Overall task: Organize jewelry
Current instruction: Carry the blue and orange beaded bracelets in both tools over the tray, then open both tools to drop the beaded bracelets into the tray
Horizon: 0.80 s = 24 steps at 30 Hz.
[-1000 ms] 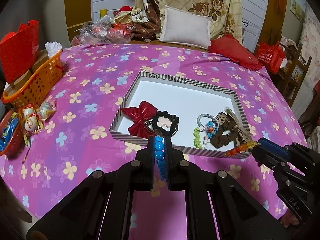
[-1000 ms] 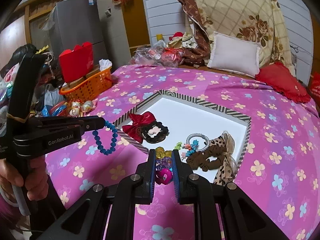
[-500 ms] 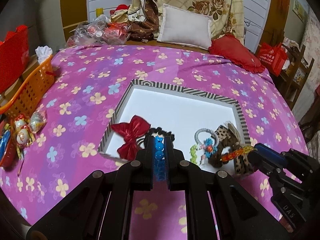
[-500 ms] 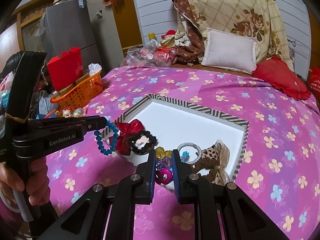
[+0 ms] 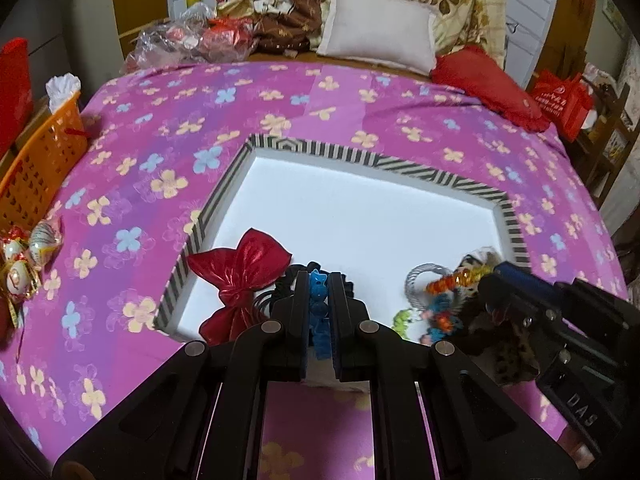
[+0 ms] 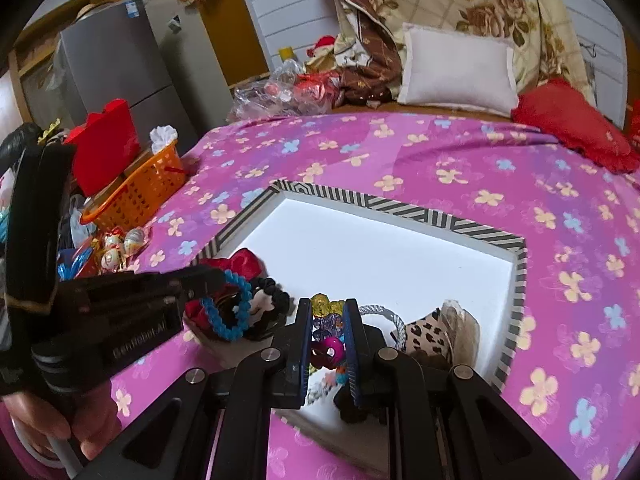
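A white box with a striped rim lies on the pink flowered bedspread. My left gripper is shut on a blue bead bracelet and holds it over the box's near left part, above a red bow and a black scrunchie. My right gripper is shut on a colourful bead bracelet over the near right part, above a grey ring and a leopard scrunchie.
An orange basket and wrapped eggs sit at the left edge of the bed. A white pillow, a red cushion and plastic bags lie at the far end. A red bag stands at the right.
Both grippers have moved forward with their bracelets, from short of the box's near rim to over its near part.
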{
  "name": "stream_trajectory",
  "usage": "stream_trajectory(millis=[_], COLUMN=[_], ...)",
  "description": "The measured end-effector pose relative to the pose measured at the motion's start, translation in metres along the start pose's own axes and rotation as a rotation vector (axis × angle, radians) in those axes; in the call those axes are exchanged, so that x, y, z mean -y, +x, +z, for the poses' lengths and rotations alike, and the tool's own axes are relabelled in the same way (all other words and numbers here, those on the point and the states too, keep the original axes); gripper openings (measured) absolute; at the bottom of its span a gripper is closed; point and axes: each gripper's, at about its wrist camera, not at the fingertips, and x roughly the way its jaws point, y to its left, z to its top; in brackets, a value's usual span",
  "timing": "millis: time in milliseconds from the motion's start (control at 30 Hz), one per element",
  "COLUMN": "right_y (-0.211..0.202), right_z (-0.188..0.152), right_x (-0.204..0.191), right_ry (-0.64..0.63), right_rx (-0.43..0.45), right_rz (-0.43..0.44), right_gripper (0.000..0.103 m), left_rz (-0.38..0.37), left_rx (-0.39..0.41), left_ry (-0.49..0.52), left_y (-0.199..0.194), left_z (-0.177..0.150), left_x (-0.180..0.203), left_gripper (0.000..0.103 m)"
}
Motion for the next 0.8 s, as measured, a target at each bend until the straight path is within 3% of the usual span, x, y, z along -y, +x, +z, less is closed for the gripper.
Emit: stream_trajectory(millis=[467, 800], right_y=[0.065, 0.070], right_z=[0.004, -0.005], right_x=[0.019, 0.017], right_ry=[0.056, 0.043], right_rx=[-0.099, -0.135], right_rz=[-0.009, -0.030], right_gripper=[0.014, 0.015], left_rz=[0.043, 0.090], left_rx=[-0.046, -0.053], left_ry=[-0.002, -0.004], left_y=[0.040, 0.050], left_z=[-0.004, -0.011], left_x=[-0.004, -0.007], left_gripper=[0.007, 0.007])
